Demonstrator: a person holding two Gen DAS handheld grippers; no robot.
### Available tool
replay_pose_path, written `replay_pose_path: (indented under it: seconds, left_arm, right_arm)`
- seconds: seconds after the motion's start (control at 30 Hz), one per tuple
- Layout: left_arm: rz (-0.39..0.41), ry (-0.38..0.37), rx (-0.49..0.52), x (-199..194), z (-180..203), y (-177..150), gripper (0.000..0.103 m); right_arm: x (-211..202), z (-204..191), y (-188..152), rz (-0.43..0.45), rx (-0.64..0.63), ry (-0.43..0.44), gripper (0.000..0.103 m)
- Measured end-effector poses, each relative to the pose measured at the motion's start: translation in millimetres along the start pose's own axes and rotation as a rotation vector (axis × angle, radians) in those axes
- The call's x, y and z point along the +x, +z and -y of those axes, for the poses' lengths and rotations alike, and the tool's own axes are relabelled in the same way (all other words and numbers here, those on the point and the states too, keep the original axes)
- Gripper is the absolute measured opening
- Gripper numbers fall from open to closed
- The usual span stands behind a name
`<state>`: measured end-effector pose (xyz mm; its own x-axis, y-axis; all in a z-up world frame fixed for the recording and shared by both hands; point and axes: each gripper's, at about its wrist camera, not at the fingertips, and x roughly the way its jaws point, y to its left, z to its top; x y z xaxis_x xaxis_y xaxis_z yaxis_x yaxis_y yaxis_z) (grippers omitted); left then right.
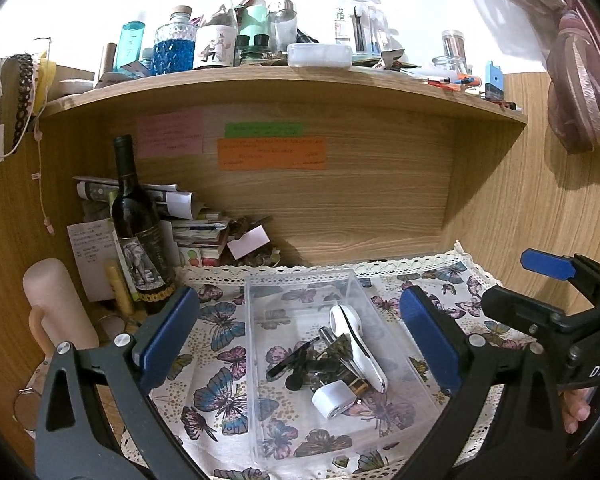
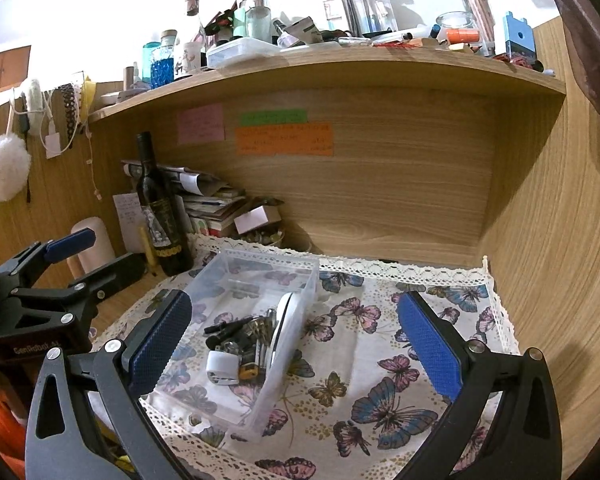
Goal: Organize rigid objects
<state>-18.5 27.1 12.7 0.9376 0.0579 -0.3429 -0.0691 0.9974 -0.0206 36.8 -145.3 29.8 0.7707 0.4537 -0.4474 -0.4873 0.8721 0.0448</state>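
A clear plastic box [image 1: 300,278] sits on the butterfly cloth [image 1: 220,332] inside a wooden alcove. In it lie a white handled tool [image 1: 354,344], a white plug [image 1: 334,400] and several small dark and metal pieces [image 1: 296,364]. My left gripper [image 1: 300,336] is open, its blue pads standing either side of the box without touching it. The right gripper [image 1: 520,284] shows at the right edge, held by a hand. In the right wrist view the box [image 2: 268,258] lies left of centre, and my right gripper [image 2: 296,340] is open over the cloth. The left gripper [image 2: 96,258] is at the left.
A dark wine bottle [image 1: 134,224], a pile of papers [image 1: 188,224] and a pink cylinder [image 1: 54,304] crowd the alcove's back left. A shelf [image 1: 280,84] loaded with bottles and jars runs overhead. Wooden walls close in the back and right. Bare cloth [image 2: 380,360] lies right of the box.
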Motion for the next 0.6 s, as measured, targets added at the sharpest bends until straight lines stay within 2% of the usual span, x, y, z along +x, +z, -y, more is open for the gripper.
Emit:
replay_pose_path:
  seconds: [0.6]
  left_arm:
    - [0.003, -0.009, 0.003, 0.0, 1.8, 0.6, 0.102]
  right_arm:
    - [-2.0, -1.9, 1.2, 0.013, -0.016, -0.014, 0.103]
